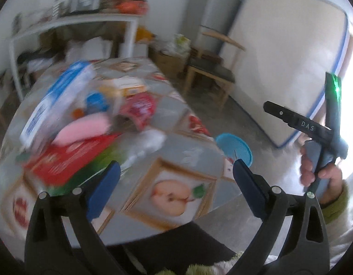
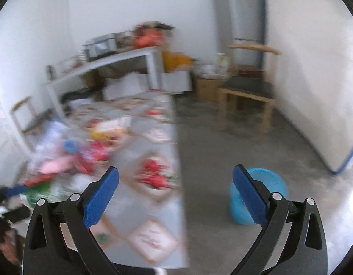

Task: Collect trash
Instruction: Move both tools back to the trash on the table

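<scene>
- The left hand-held gripper (image 1: 176, 174) is seen with its blue pads spread wide and nothing between them, above the near end of the table (image 1: 194, 160).
- The right hand-held gripper (image 2: 176, 181) is likewise spread wide and empty, held over the table's edge (image 2: 179, 151) and the grey floor (image 2: 245, 137).
- In the left wrist view, the right hand (image 1: 318, 169) is seen to the right of the table, wrapped around a grey-blue handle, a green cuff at the wrist.
- The trash (image 1: 84, 123) is heaped on the far left part of the table: a red flat packet, a pink soft roll, a blue-and-white carton, a red crumpled wrapper; details are blurred.
- The table is covered by a glossy grey cloth printed with framed fruit pictures.
- A round blue plastic bin (image 2: 259, 197) stands on the floor just beside the table's right edge, partly hidden behind the right pad.
- Farther off, a wooden chair (image 2: 245, 91) with a dark seat, a tall grey fridge (image 2: 240, 20), a cardboard box (image 2: 206, 87) and a cluttered white shelf (image 2: 112, 61) are set along the walls.
- A pale mattress (image 1: 286, 57) with blue piping leans upright against the right wall.
</scene>
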A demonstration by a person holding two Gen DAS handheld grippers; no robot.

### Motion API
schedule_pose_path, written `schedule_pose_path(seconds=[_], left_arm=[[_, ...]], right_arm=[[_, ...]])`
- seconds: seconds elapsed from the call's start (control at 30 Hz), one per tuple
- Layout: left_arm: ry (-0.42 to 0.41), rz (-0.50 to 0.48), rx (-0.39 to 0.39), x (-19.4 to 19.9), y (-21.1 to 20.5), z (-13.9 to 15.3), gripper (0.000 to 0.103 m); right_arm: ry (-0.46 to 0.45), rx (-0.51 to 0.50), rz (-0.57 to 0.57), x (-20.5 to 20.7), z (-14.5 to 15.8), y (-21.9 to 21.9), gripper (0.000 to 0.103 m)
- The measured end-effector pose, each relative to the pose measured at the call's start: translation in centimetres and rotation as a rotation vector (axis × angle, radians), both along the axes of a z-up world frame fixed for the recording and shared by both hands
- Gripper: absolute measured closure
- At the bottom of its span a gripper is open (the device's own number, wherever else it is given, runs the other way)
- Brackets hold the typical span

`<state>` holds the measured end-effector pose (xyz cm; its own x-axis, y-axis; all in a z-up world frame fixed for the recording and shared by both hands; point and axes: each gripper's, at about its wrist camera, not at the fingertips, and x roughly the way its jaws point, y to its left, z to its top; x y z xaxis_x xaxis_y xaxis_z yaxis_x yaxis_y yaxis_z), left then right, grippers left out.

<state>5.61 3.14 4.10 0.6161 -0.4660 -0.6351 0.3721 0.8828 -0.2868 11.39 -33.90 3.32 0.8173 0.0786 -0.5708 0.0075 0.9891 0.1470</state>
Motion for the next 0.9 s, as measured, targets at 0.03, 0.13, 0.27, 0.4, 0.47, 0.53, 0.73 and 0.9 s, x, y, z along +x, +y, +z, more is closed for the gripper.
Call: schedule_pose_path(seconds=[0.03,0.13,0.27,0.4,0.47,0.53,0.73,0.9], left_arm=[[0.01,0.015,-0.024,-0.1,1.1,-0.2,0.009],[0.034,0.1,-0.105,-0.8,5.7,-1.0,0.008],[0.017,0.247,-0.185,-1.6,11.4,-1.6,0.008],[0.064,0.363,-0.278,-0.7,16.0,-2.7,0.009],[0.088,0.388,-0.333,0.0,18.0,-3.5,0.009],[0.112,0.394,-0.4,1.2,19.3,-4.6,0.009],[0.21,0.401,-0.577,4.7,21.6,-7.7,0.01],[0.246,0.393,-0.628,6.1,22.0,-8.8,0.025]], right_arm=[[0.006,0.027,0.048,0.7,0.1,1.4,0.006],[0.037,0.073,0.171,2.5,0.1,5.4,0.006],[0.073,0.097,0.352,4.6,0.2,10.6,0.006],[0.133,0.044,0.574,6.8,0.3,16.3,0.006],[0.154,0.0,0.659,8.4,0.4,18.6,0.006],[0.186,-0.031,0.74,9.6,0.3,20.5,0.006],[0.303,-0.149,0.958,13.5,-0.7,25.4,0.006],[0.42,-0.235,1.057,15.9,-2.6,28.5,0.006]])
